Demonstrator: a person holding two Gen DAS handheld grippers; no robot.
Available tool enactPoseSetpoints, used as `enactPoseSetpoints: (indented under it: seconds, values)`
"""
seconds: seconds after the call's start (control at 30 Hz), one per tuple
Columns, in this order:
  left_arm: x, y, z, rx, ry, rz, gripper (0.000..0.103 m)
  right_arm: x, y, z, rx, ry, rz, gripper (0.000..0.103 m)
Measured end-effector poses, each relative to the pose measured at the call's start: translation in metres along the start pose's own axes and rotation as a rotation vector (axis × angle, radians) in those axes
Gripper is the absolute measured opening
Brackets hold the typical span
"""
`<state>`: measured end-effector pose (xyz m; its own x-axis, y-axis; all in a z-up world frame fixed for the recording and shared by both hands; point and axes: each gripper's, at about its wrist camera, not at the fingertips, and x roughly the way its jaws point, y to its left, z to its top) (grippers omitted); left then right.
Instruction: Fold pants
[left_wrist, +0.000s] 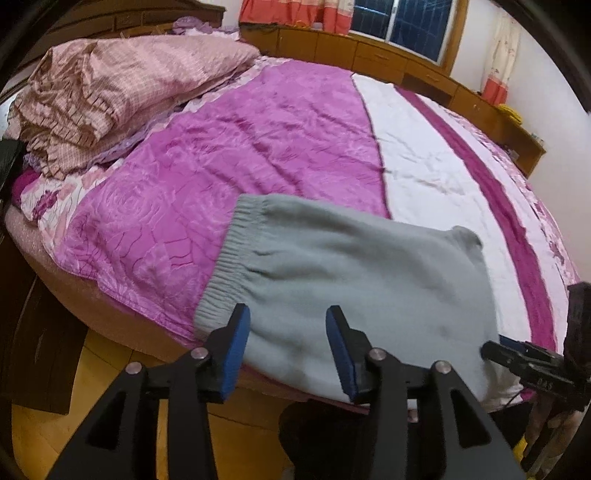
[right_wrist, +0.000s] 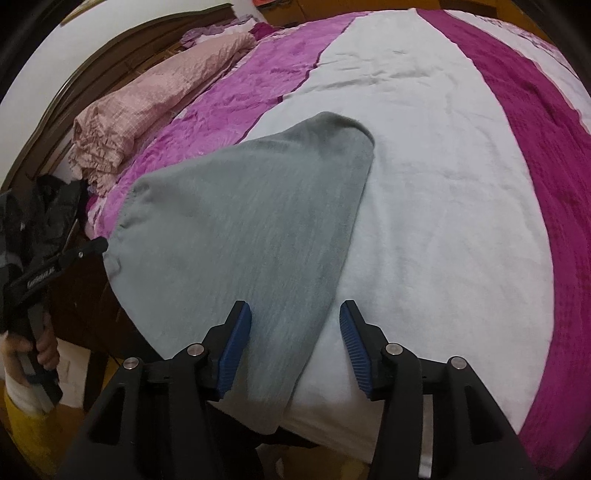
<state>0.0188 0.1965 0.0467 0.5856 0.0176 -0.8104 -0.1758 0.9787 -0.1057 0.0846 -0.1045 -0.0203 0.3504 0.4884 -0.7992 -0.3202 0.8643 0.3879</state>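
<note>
Both claws, left (left_wrist: 288, 347) and right (right_wrist: 295, 343), hang spread and empty over the pants (left_wrist: 354, 280), which lie compactly folded at the bed's (left_wrist: 258, 147) near edge, apparently nearly finished.

pants (left_wrist: 354, 280) on bed (left_wrist: 258, 147), near edge

Left tool (left_wrist: 288, 343) and right tool (right_wrist: 295, 343) both gape wide, holding nothing.
</note>
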Motion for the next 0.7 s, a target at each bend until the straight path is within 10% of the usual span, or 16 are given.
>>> enactPoseSetpoints:
  seconds: [0.7]
  values:
    - [0.038,-0.043,-0.027,0.067,0.114,-0.04,0.05,0.011,-0.011,0.0,0.122,-0.02,0.087,0.048]
